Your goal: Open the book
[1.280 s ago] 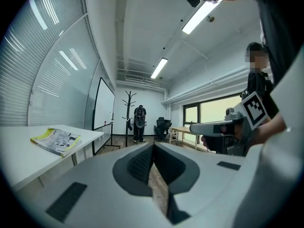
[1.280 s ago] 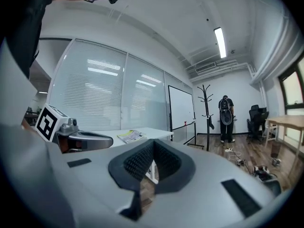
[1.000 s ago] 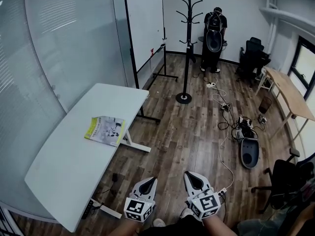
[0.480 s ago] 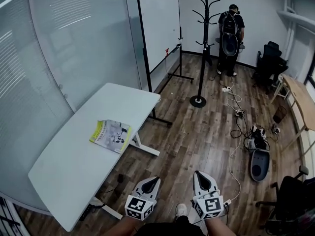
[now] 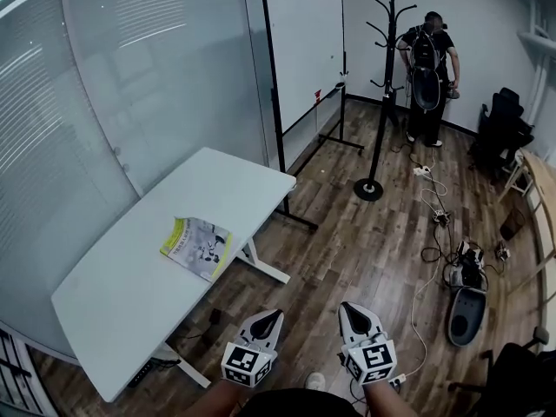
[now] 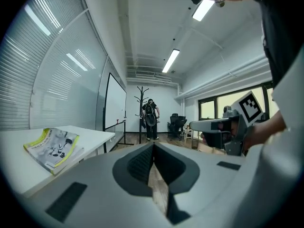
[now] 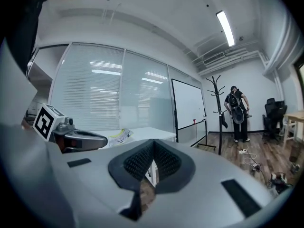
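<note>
Book lies closed on the worktop, ahead and to the left of the left hand-held gripper, well apart from it. That one and the right hand-held gripper beside it both have jaws pressed together, nothing between them.

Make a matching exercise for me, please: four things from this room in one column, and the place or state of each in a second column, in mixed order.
1 book
2 whiteboard
3 coat stand
4 right tongs

a shut, empty
b closed, on the white table
c black, close to the standing person
d beside the glass wall

Pairs: 1-b, 2-d, 3-c, 4-a
</note>
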### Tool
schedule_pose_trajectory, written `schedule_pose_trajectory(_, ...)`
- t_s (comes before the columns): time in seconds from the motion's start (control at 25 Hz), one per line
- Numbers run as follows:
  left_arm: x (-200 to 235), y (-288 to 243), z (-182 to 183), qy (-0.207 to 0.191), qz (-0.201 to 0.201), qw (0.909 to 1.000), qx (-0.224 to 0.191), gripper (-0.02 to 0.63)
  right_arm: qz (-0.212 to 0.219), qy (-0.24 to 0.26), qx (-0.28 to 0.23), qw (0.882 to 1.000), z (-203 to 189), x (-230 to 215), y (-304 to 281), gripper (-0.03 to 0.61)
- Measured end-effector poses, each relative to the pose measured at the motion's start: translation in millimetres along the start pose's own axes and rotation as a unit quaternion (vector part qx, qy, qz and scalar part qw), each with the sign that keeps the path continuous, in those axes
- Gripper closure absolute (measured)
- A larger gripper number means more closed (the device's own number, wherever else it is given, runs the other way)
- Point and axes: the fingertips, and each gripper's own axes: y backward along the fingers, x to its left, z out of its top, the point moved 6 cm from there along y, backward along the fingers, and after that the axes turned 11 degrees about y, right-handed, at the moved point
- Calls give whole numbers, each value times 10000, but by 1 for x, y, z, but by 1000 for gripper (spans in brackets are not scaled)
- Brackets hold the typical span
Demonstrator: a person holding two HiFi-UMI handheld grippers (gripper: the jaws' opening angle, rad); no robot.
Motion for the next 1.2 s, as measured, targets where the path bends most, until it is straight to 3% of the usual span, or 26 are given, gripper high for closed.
schedule_pose_trajectory(0.6, 15, -30, 8, 28, 869, 9962, -44, 603, 1270, -65, 163, 9918, -13, -26, -54, 574)
schedule_pose_trajectory(1.2, 100, 23, 5, 428, 2039, 9775, -323, 603, 2752, 62, 308, 9609, -9, 63, -159, 574)
